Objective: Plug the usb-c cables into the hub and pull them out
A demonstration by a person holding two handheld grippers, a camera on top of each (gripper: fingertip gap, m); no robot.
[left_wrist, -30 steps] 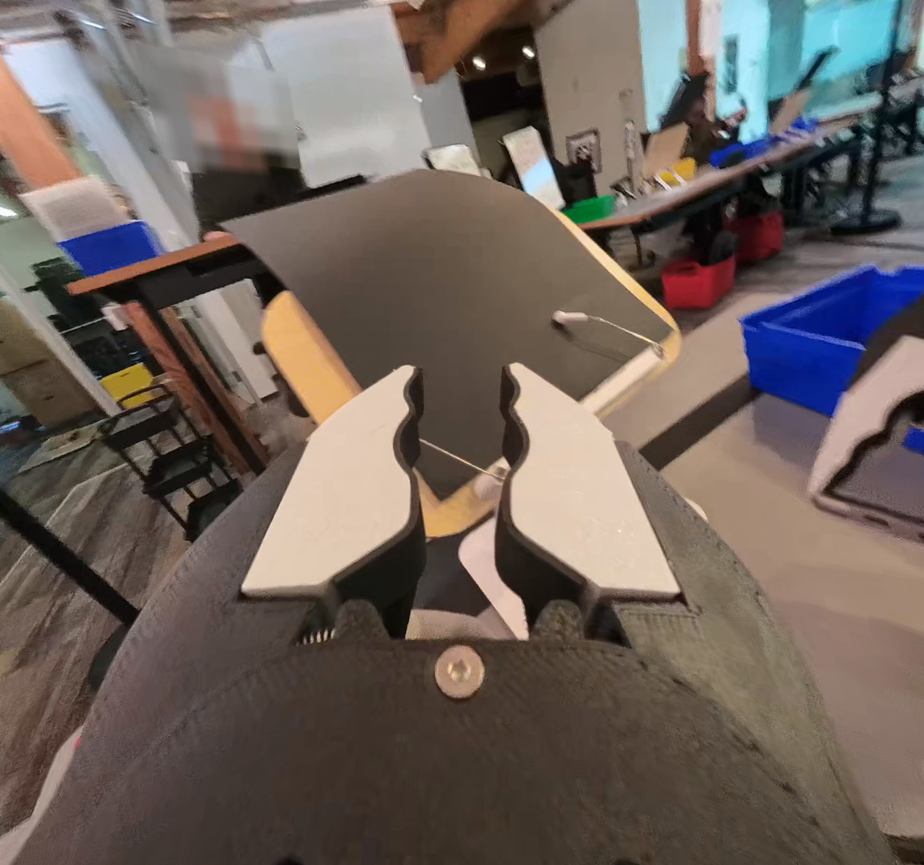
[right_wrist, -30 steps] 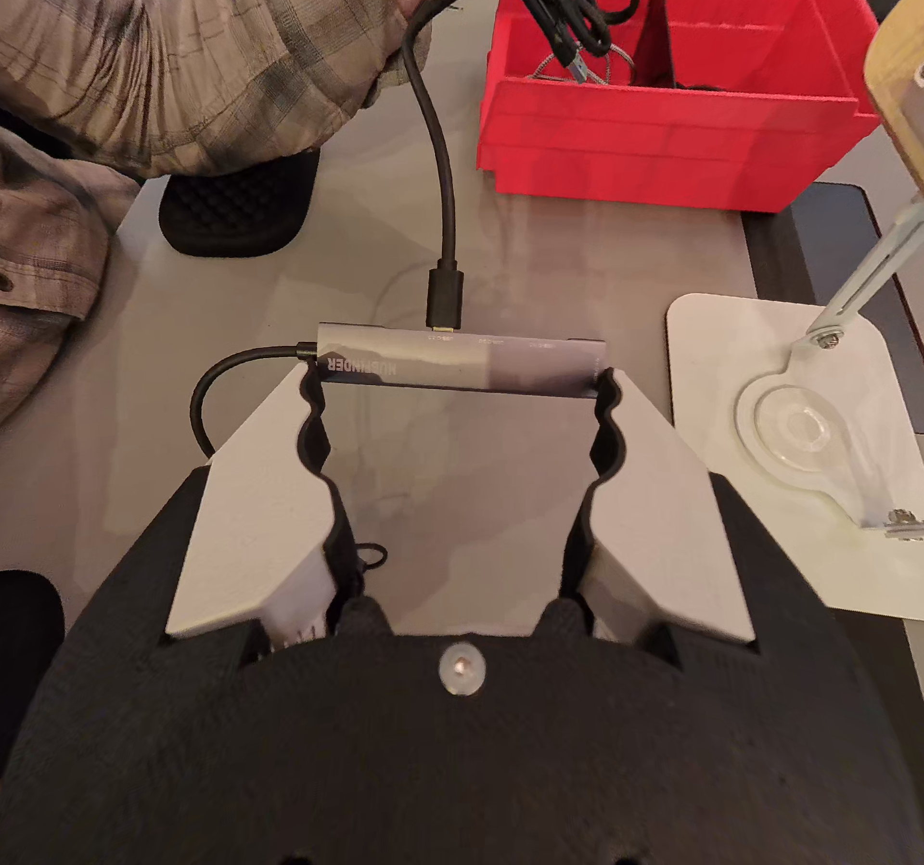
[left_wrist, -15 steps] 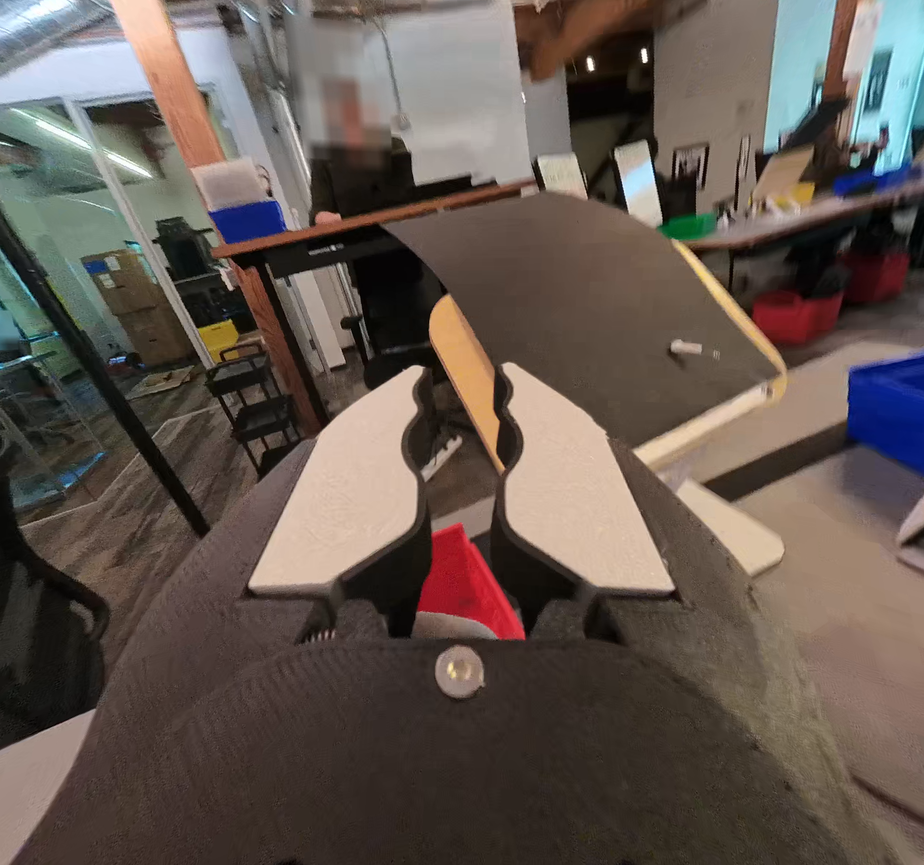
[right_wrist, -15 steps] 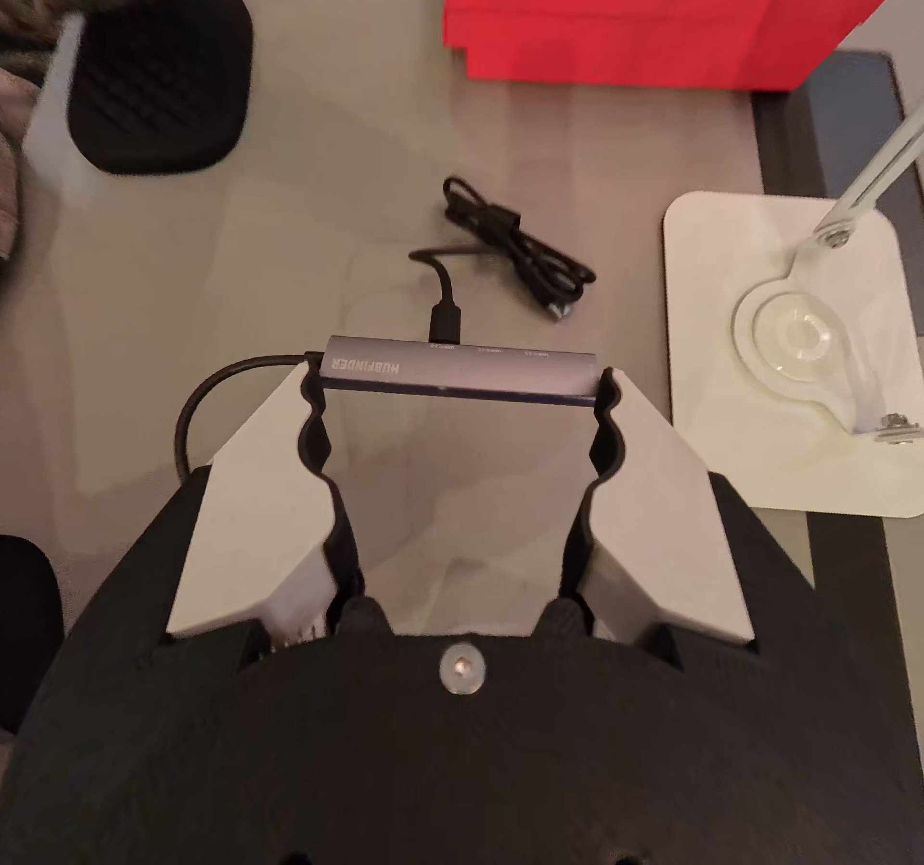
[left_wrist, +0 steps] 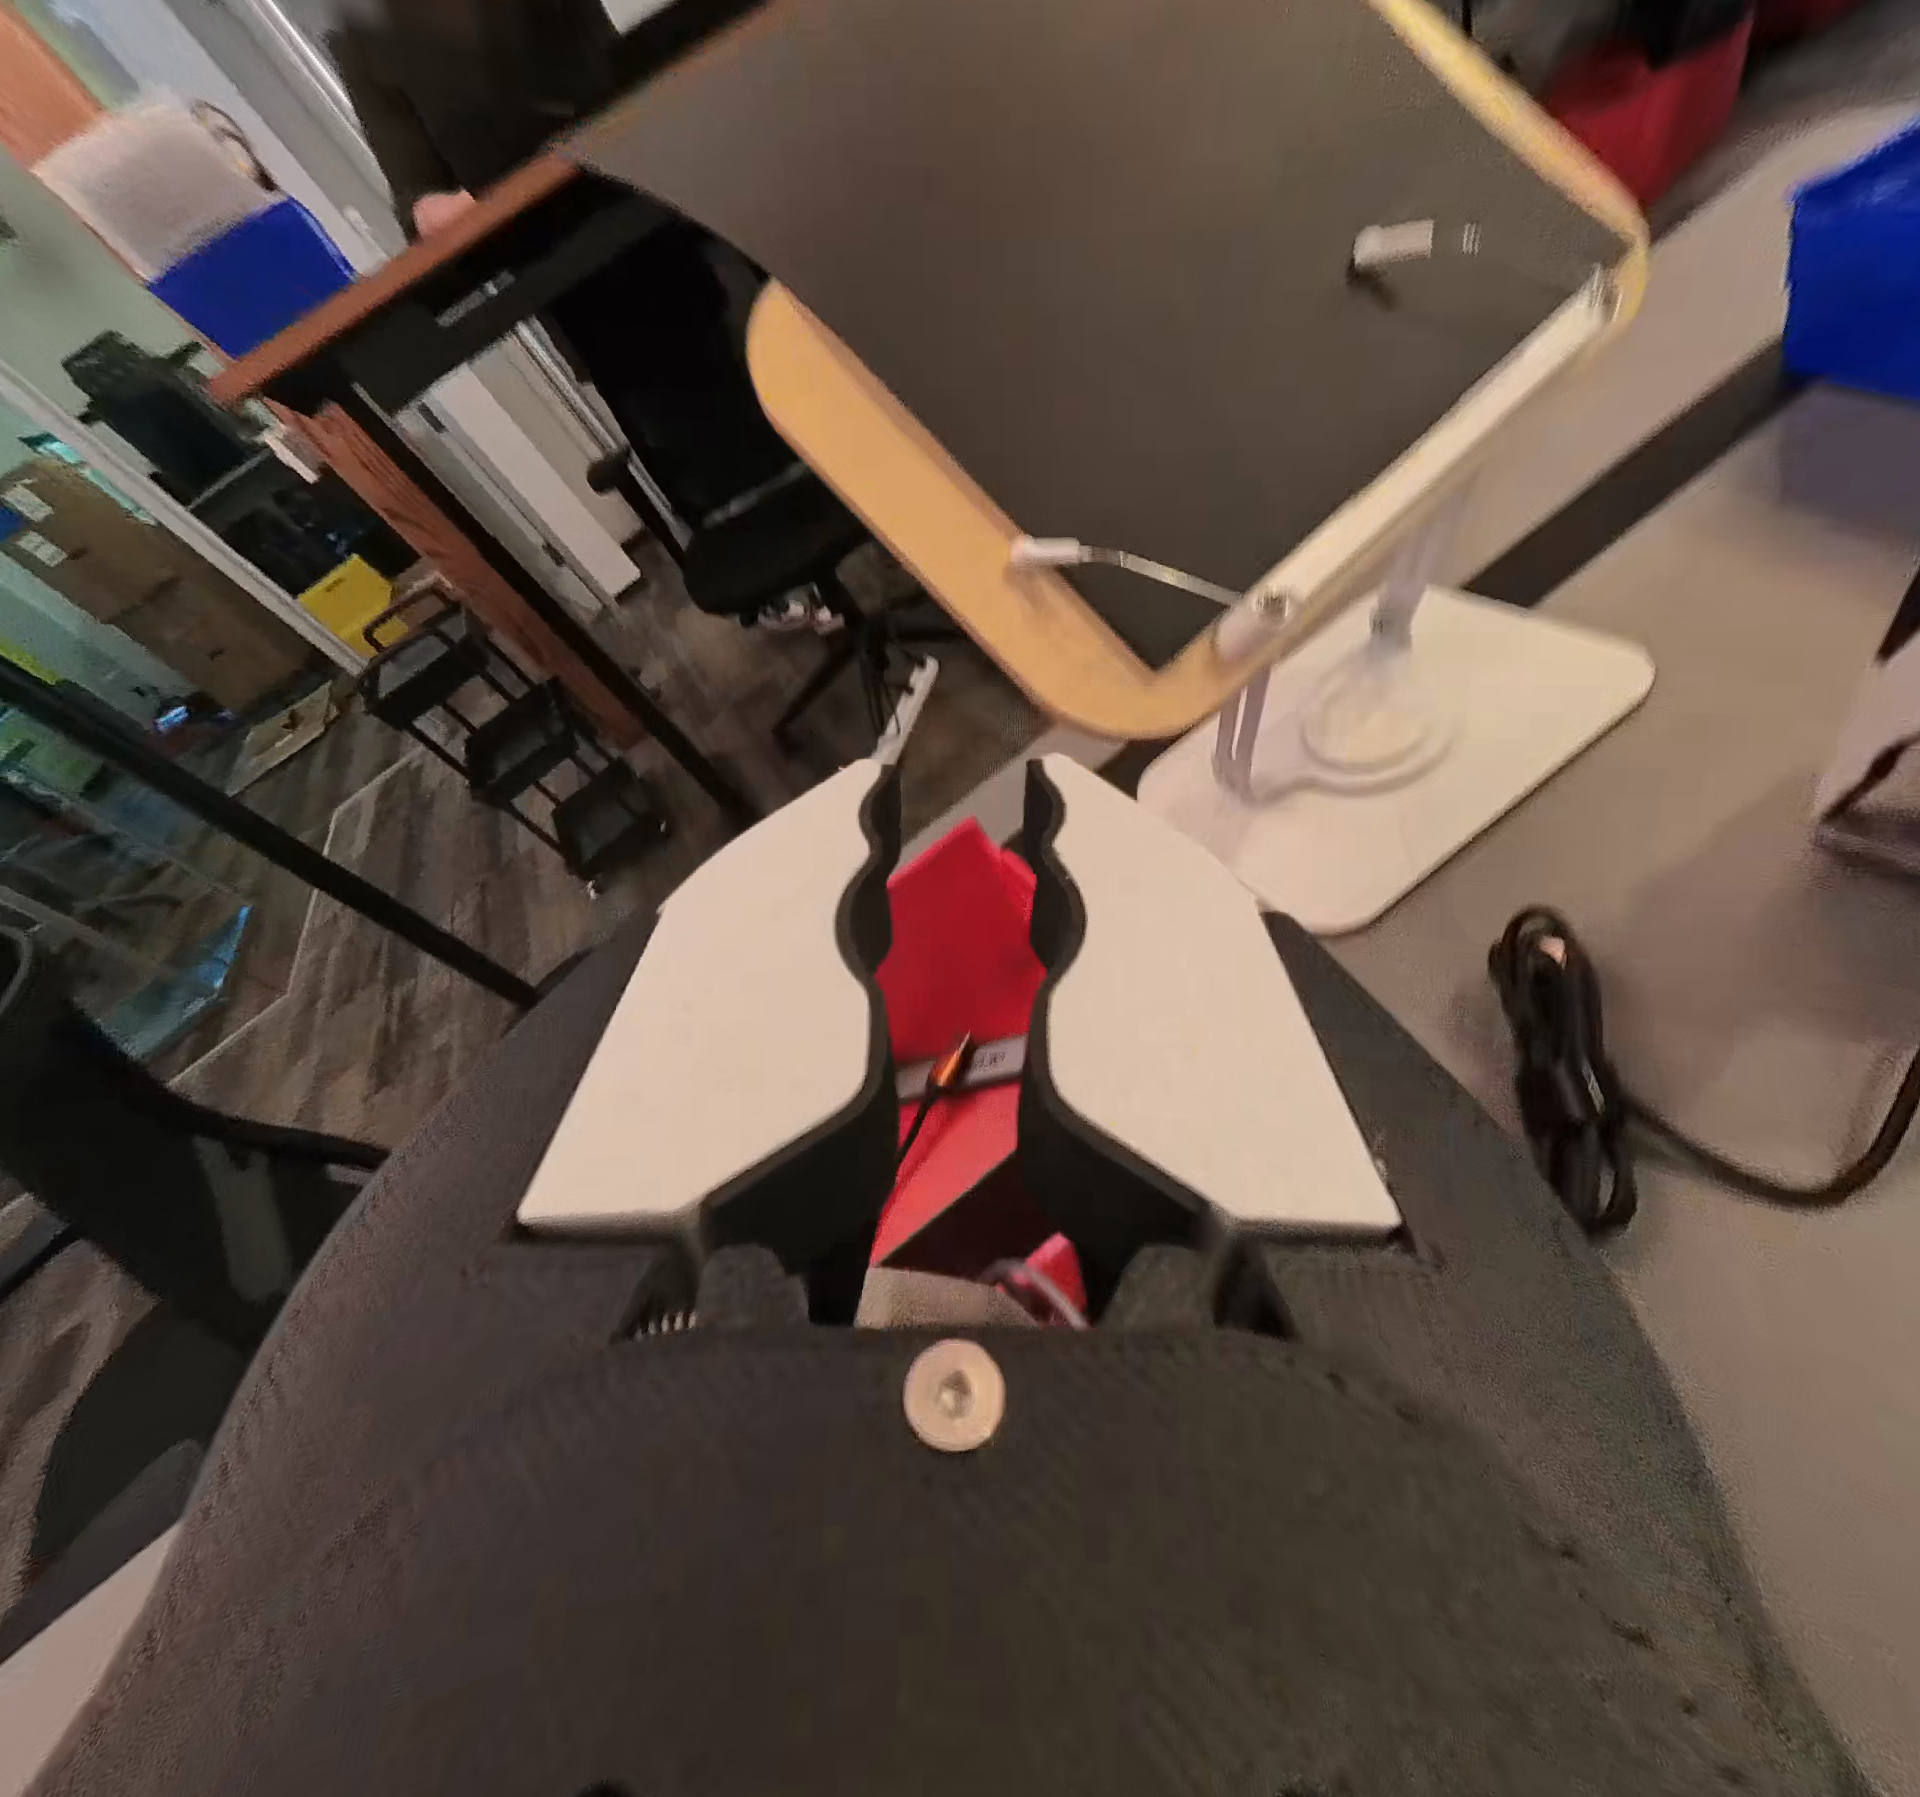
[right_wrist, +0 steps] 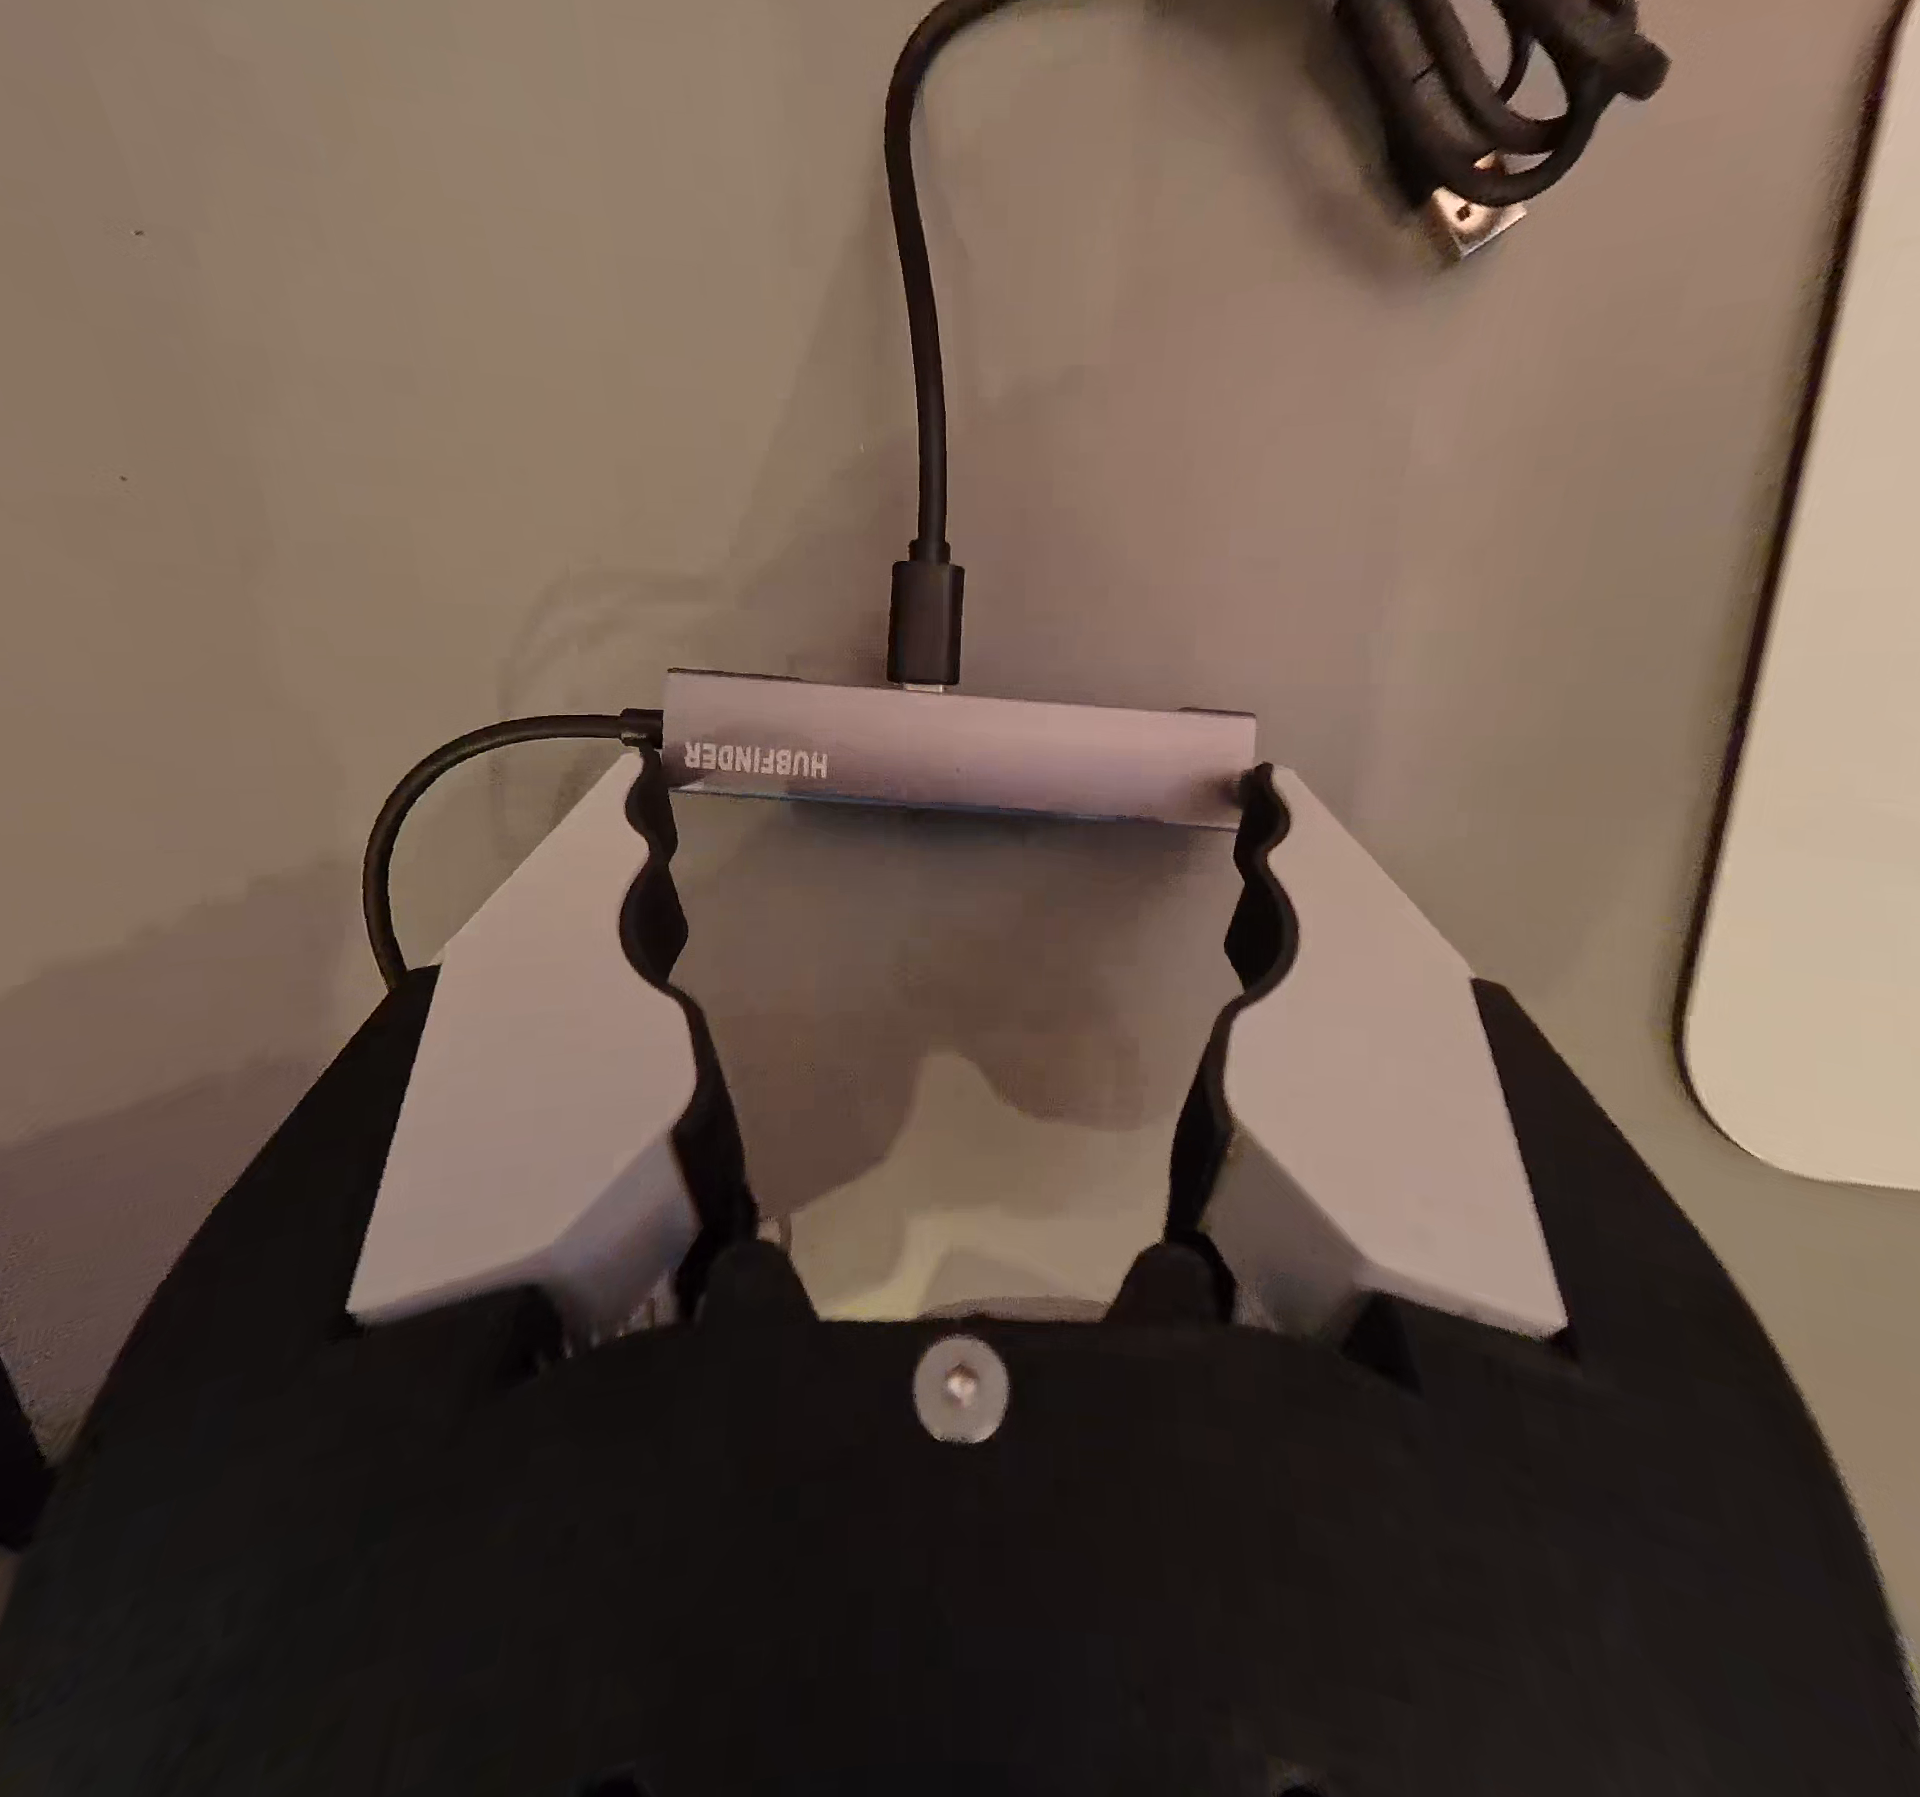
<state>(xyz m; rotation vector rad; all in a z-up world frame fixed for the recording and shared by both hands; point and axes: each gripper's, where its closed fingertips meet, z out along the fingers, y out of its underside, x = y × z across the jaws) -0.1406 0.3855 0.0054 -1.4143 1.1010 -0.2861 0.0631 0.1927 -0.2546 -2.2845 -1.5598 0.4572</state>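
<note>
In the right wrist view, my right gripper (right_wrist: 954,783) is shut on the two short ends of the grey hub (right_wrist: 1039,745), held just above the grey table. A black USB-C cable (right_wrist: 920,345) is plugged into the hub's far side. Its coiled remainder (right_wrist: 1475,54) lies on the table at the far right. The hub's own black lead (right_wrist: 416,812) curls off its left end. In the left wrist view, my left gripper (left_wrist: 961,779) is empty. Its jaws stand a narrow gap apart, above the table. The coiled cable (left_wrist: 1558,1051) lies to its right.
A desk lamp with a black-and-wood shade (left_wrist: 1091,241) stands on a white base (left_wrist: 1455,760), which also shows at the right edge of the right wrist view (right_wrist: 1818,604). A red bin (left_wrist: 956,916) shows between my left fingers. A blue bin (left_wrist: 1860,272) sits far right. There is about 40 cm between the tips of the two grippers.
The coiled cable was held up over the red bin a second ago and now lies on the table. The left view has tilted down toward the table. The right view has closed in on the hub.
</note>
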